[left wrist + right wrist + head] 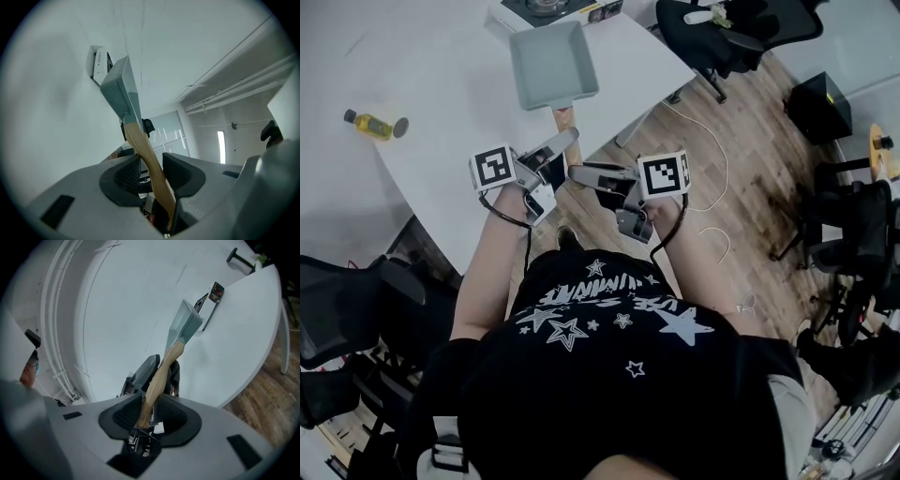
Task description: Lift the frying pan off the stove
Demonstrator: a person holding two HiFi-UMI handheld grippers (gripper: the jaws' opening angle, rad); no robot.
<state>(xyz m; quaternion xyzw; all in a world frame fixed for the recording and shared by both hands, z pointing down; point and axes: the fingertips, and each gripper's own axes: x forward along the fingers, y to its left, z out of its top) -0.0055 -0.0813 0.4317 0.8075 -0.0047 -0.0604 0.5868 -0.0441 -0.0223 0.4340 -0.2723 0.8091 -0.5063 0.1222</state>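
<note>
**Fingers [125, 174] of both grippers pinch the pan's handle**

I read the same grip in both gripper views: the left gripper [565, 148] and the right gripper [581, 175] each have their fingers pressed onto the wooden handle [564, 120] of the frying pan [551, 64], one from either side. In the left gripper view the handle [147, 159] runs up between the dark pads of the left gripper [152, 169] to the grey-blue rectangular pan [119, 89]. In the right gripper view the handle [159, 376] rises the same way through the right gripper [149, 413], pinched between its fingers [123, 416], to the pan [185, 326].

From my head view the pan is off the stove [534, 11], which sits at the far edge of the white tabletop [441, 84], well apart from the pan. The pan is over the tabletop's near corner with its handle pointing back toward me. It seems to hang clear of the surface, though this steep angle does not let me be sure.

Further out, a small yellow bottle [370, 123] lies on its side at the left of the tabletop. Right of the tabletop I see wooden floor [750, 187], a white cable [717, 150] and a black office chair [722, 37].
</note>
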